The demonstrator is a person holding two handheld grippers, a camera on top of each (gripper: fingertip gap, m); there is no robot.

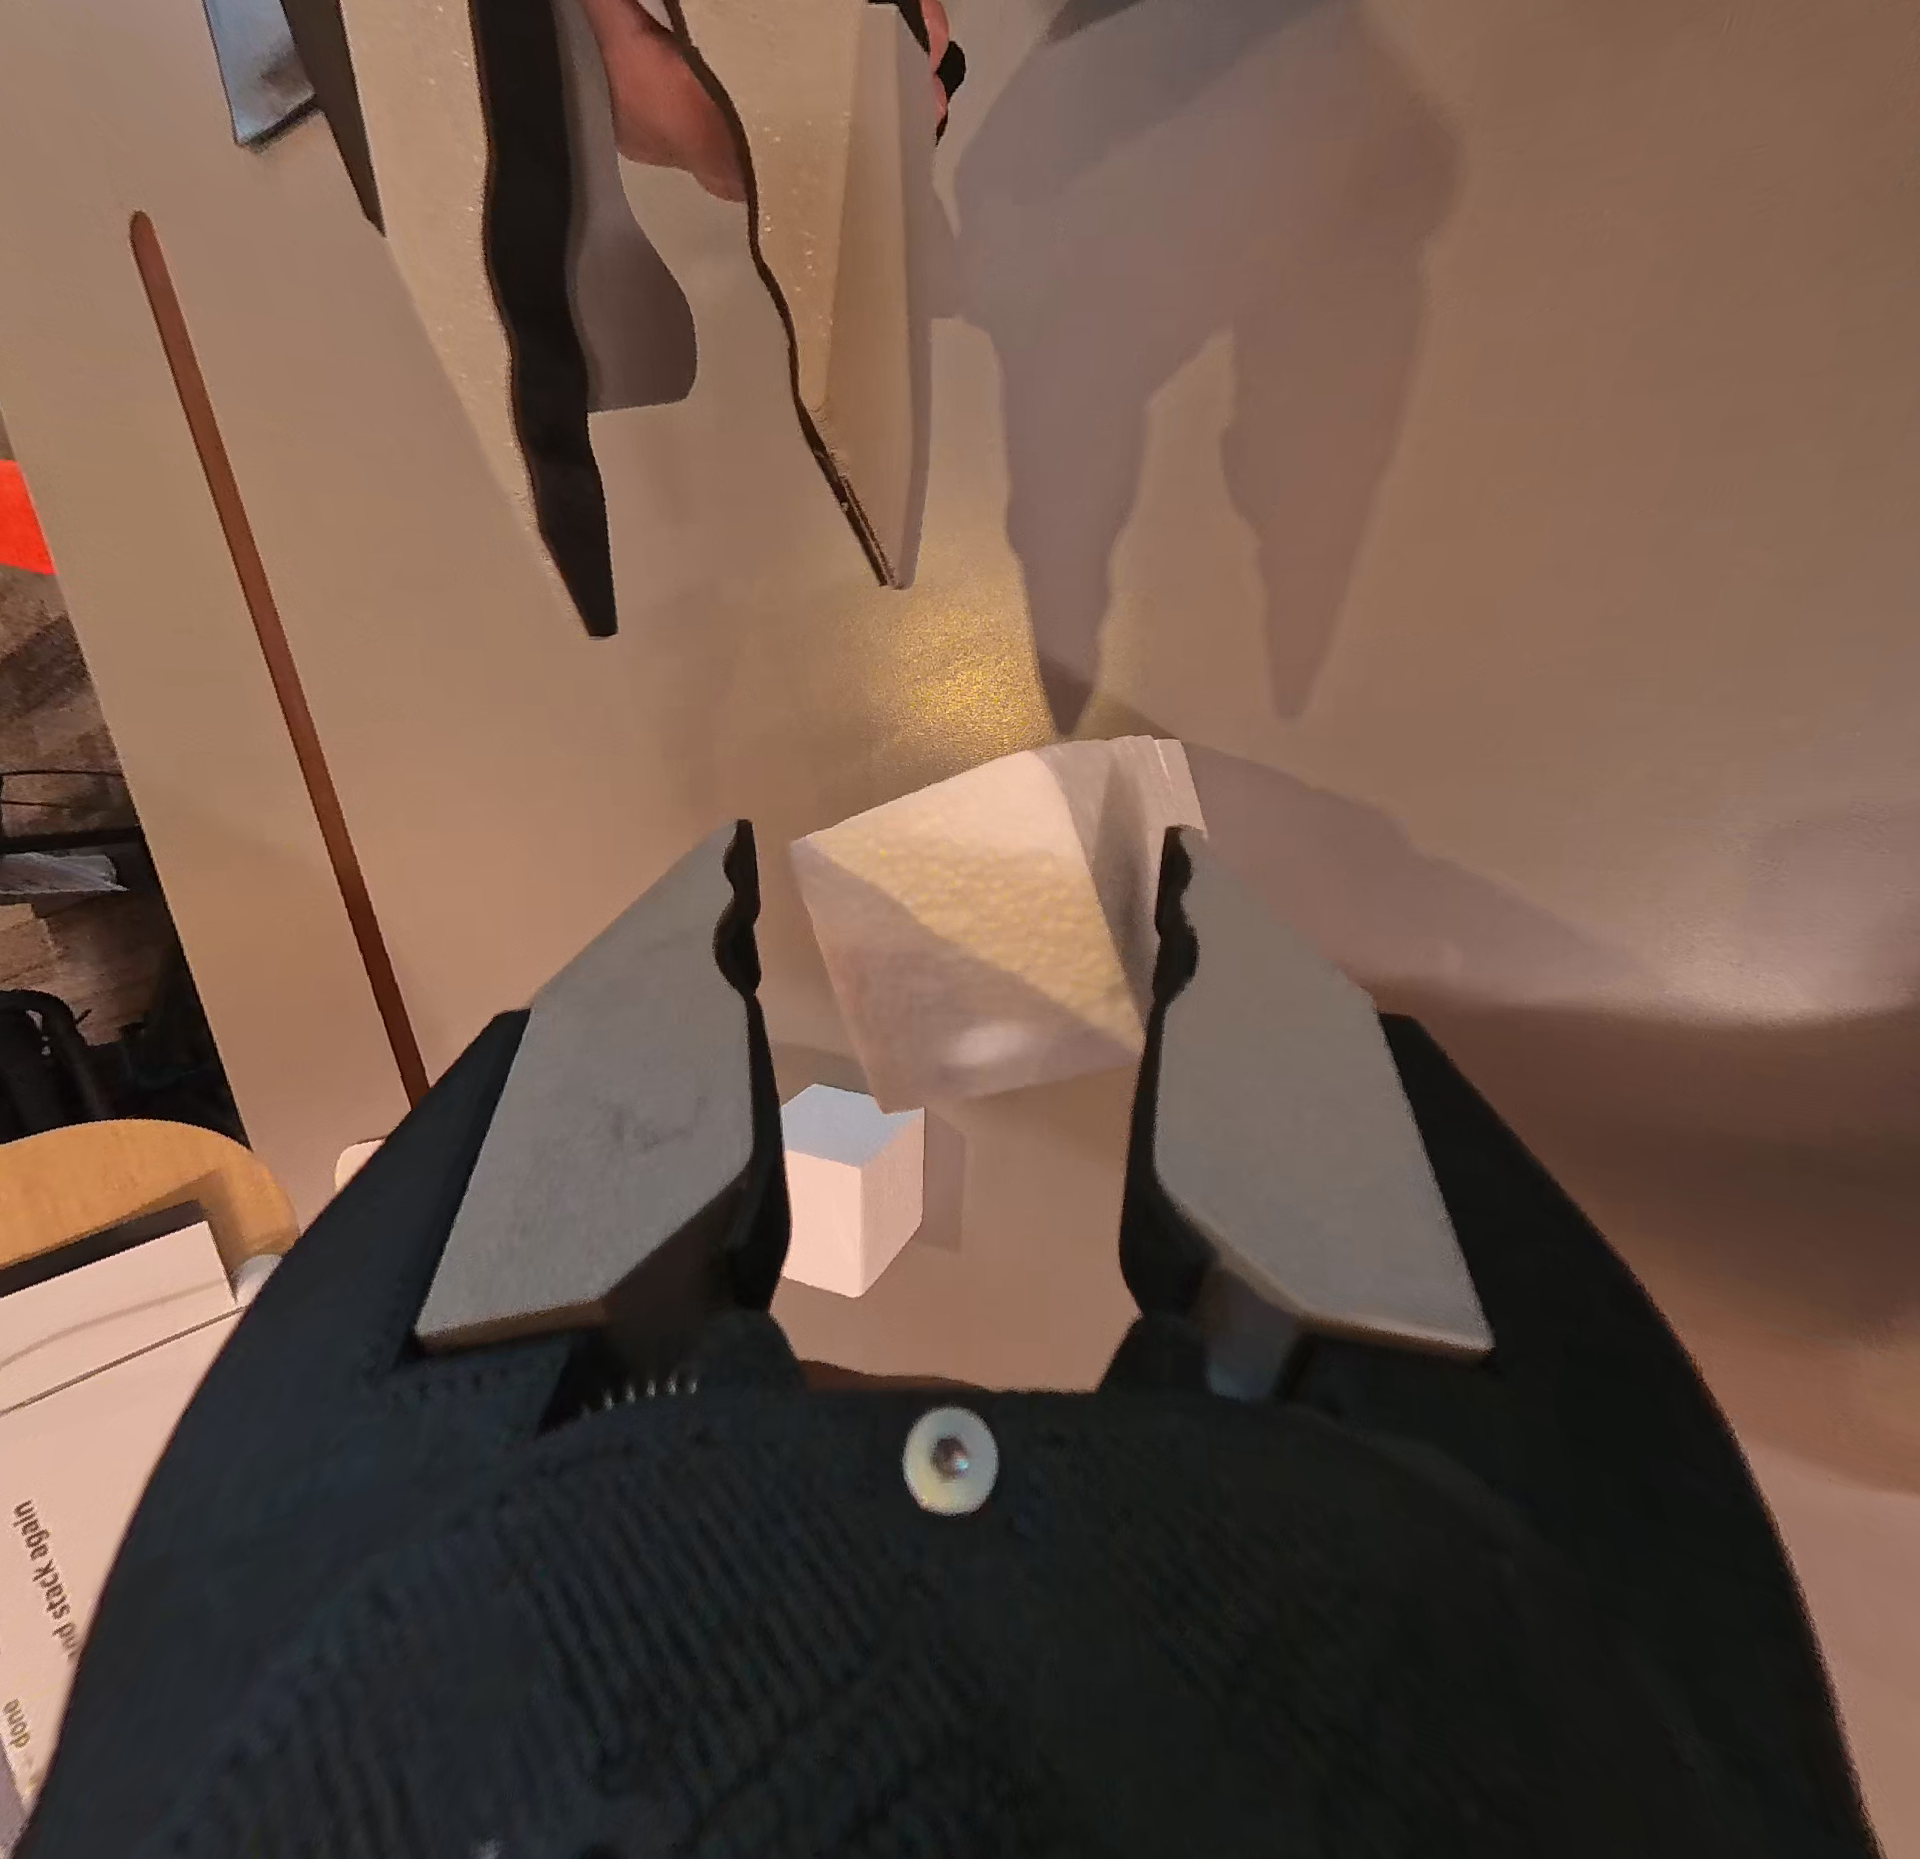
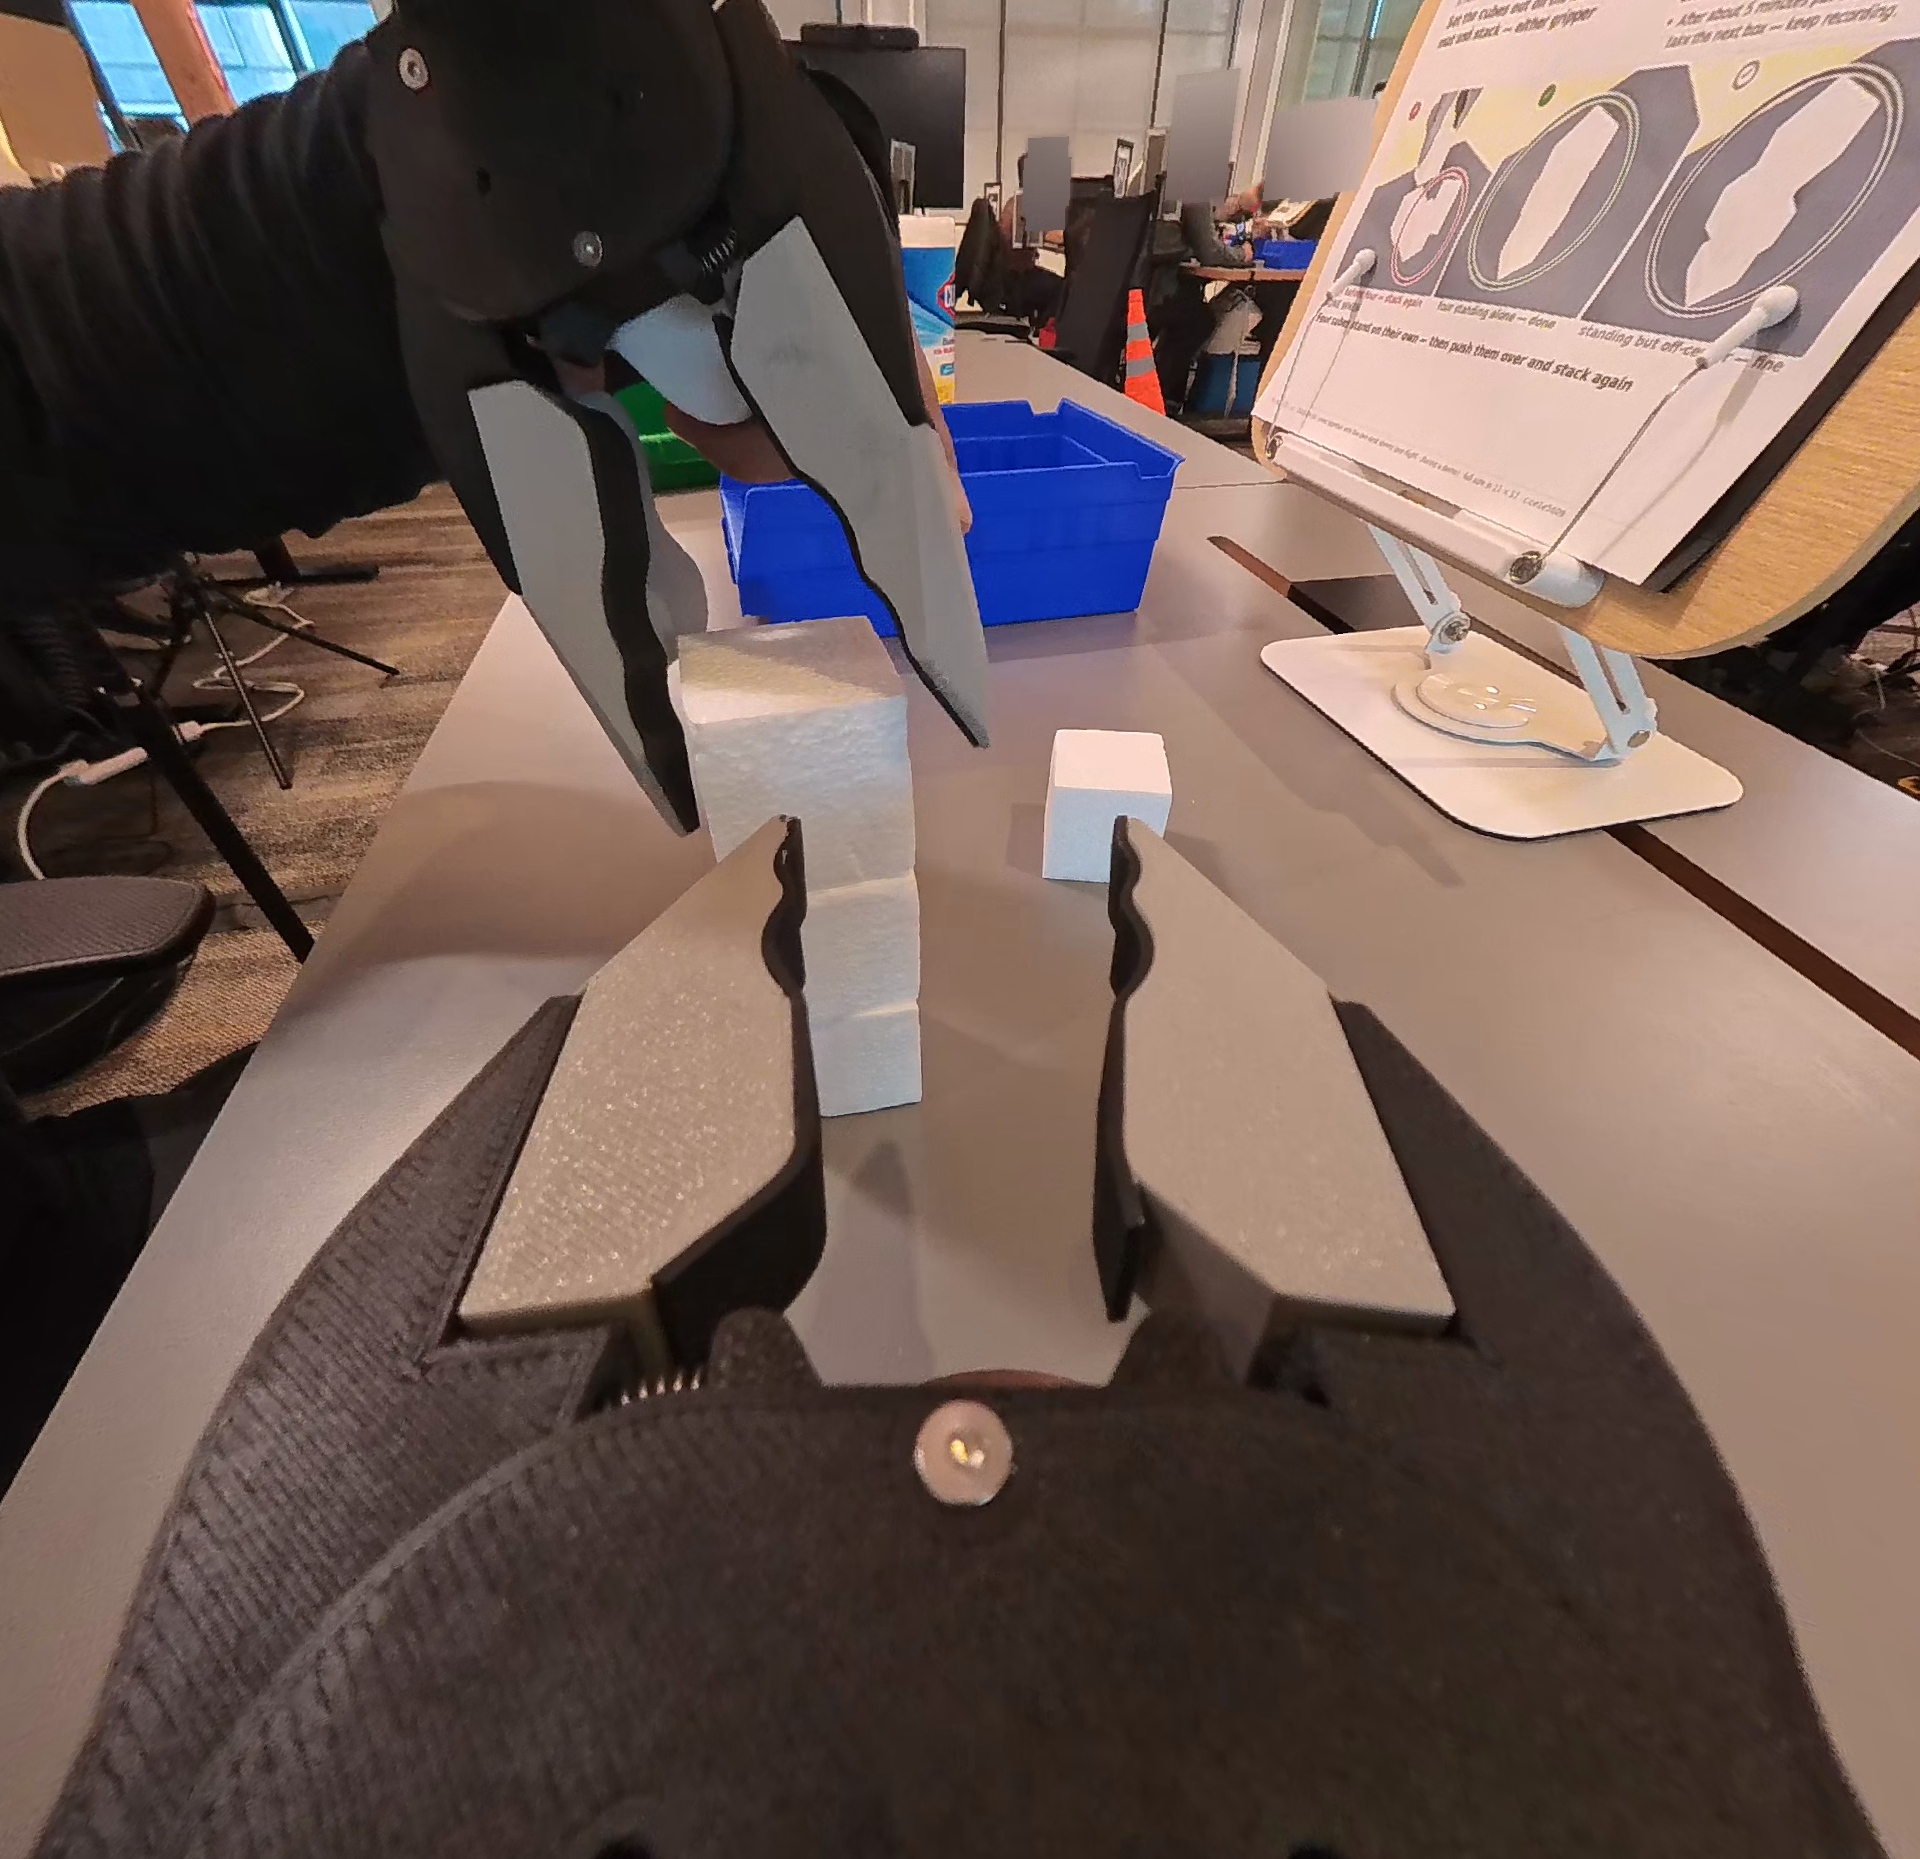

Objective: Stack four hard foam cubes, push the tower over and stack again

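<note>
Left gripper (image 2: 831,781): we hold it above the tower, jaws spread to either side of the top cube, with a gap visible on both sides in the left wrist view, so nothing is pinched.
Right gripper (image 2: 956,843): we keep it low over the tabletop (image 2: 1455,1134) on the near side, jaws spread and empty, aimed between the tower and the loose cube.
Tower (image 2: 831,874): three white foam cubes stand stacked on the tabletop; the top cube (image 1: 977,936) sits turned a little against the ones under it (its edges do not line up).
Loose cube (image 2: 1107,801): it stands alone on the tabletop, just right of the tower and apart from it.
Count: four cubes in all, three stacked and one loose; two grippers; one blue bin (image 2: 1039,521) behind the tower; one paper stand (image 2: 1507,729) at the right.
Stage: we judge the stack one cube short of complete.
Risk, left jaws: a fingertip hangs close beside the top cube, so a sideways drift while lifting away could nudge it off or tip the light tower.
Risk, fourth cube: the twisted top face gives a poor seat, and a placement that is off-centre or pressed down hard could topple everything.
Risk, right jaws: reaching for the loose cube, we could brush the tower's base.
</note>
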